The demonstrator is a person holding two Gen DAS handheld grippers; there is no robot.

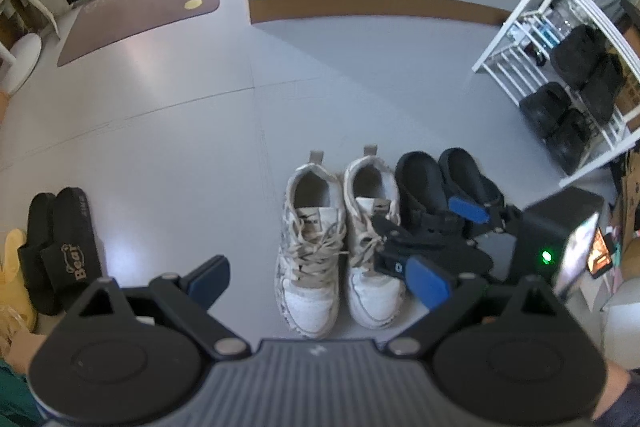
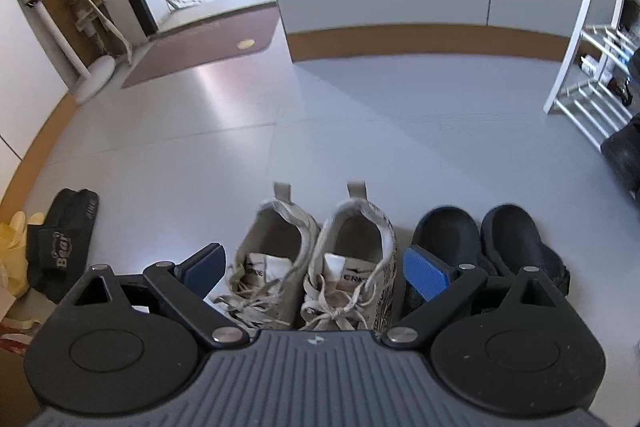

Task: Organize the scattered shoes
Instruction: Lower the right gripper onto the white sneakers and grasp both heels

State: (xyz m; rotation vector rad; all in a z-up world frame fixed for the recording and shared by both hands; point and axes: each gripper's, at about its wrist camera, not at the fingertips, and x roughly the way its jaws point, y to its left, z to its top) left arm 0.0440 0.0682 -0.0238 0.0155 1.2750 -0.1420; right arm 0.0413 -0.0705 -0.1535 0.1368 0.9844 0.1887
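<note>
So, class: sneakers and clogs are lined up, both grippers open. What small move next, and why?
Probably swing the left gripper toward the black slides. They lie apart at the far left, stacked unevenly, while the sneakers and clogs already sit in a neat row. The left gripper is open, holds nothing and is nearer that side.

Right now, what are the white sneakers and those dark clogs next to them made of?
The white sneakers look like fabric with smooth leather-like panels: woven laces, frayed heel collars, matte scuffed toes. Real or synthetic leather, I cannot tell. The dark clogs look like moulded rubber or foam: one seamless smooth piece with a dull sheen and no stitching.
</note>
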